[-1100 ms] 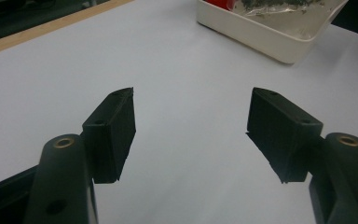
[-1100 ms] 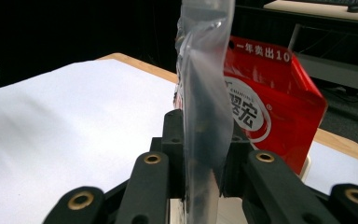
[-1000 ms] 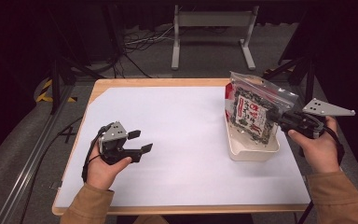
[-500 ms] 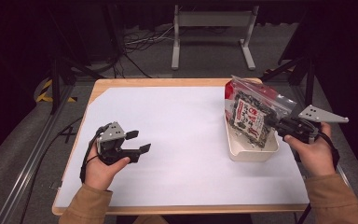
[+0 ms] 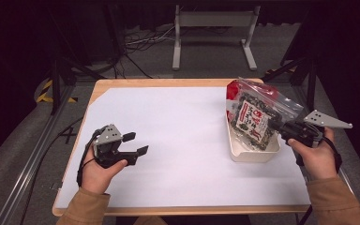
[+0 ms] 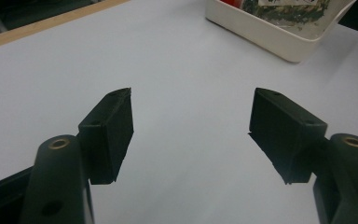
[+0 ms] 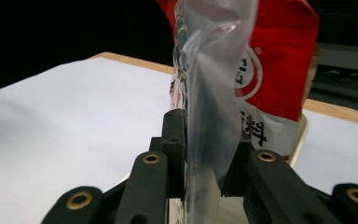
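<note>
Clear plastic bag (image 5: pixel 255 115): packet of dark green and red contents, propped in the white tub (image 5: pixel 253 152) at the table's right side, top leaning up and away past the tub's far rim.
Bag print: red panel with a white ring mark and dark East Asian characters on a white band (image 7: pixel 261 133), plain in the right gripper view; too small to read from the high view.
Right gripper (image 5: pixel 281 129): jaws closed tight on the bag's near clear edge (image 7: pixel 205 140), film squeezed flat between them; held in the right hand (image 5: pixel 316 157) just beside the tub's right end.
Right gripper view extra: bag edge rising straight up between the jaws, red panel behind it.
Left gripper (image 5: pixel 136 144): jaws spread wide, nothing between them, low over bare white sheet near the front-left, well apart from the tub; gripped by the left hand (image 5: pixel 98 171).
Left gripper view extra: tub's near wall (image 6: pixel 265 35) and a strip of bag contents at the top edge, bare sheet between the jaws.
Table (image 5: pixel 178 83): wooden rim, white sheet on top.
Beyond the table: white metal stand (image 5: pixel 213 28), loose cables (image 5: pixel 140 44) on grey floor, yellow-black tape (image 5: pixel 44 96) at left.
</note>
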The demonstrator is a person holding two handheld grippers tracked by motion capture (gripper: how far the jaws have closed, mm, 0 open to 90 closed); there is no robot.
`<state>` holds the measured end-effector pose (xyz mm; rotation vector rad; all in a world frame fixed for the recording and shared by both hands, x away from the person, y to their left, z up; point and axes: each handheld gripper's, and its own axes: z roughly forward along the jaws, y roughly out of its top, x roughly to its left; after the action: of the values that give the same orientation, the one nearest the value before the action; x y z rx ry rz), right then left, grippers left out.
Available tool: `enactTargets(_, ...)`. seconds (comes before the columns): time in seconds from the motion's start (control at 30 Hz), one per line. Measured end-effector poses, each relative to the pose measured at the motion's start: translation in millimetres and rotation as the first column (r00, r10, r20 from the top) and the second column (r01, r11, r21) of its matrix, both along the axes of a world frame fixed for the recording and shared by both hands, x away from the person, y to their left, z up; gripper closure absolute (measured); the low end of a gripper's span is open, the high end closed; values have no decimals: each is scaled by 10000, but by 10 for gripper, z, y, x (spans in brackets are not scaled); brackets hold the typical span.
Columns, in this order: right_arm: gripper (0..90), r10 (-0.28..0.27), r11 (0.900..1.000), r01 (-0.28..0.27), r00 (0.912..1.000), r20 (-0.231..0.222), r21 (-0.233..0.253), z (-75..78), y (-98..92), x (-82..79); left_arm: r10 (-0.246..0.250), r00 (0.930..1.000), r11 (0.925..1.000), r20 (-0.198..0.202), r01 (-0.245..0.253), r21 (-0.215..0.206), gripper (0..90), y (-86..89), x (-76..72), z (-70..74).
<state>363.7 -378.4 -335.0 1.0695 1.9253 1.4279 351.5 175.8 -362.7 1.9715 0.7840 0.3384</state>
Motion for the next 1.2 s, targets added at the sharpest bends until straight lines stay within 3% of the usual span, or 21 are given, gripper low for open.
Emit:
enactTargets(0.17,747,-24,9997,24,10000,-4,235,4,-20,15,48,10000,10000,-46,-48,15,288,38,-1,-12)
enactTargets(0.27,625,-357,9983,361,9993,-85,454,20,10,6,1,10000,10000,-19,-1,-13,279,60,-12,-15)
enactTargets(0.33,596,-439,9977,442,9990,-61,518,29,21,-6,-22,10000,10000,-36,22,-9,276,79,-33,-16)
enactTargets(0.5,437,-625,9963,611,9978,214,612,95,36,-127,-33,10000,10000,-6,33,-30,268,151,-109,-20)
enactTargets(0.77,393,-971,9943,934,9925,744,509,175,59,-398,-184,9990,9998,396,188,-102,266,228,-201,32)
enactTargets(1.03,375,-630,9974,591,9927,1031,404,228,176,-668,-597,9964,9979,596,611,-206,259,226,-265,61)
enactTargets(1.1,365,-390,9979,334,9937,1047,550,218,232,-710,-669,9958,9975,617,683,-204,257,231,-273,64)
enactTargets(1.2,355,23,9993,-63,9947,1028,382,207,319,-741,-735,9948,9969,699,753,-245,256,241,-285,63)
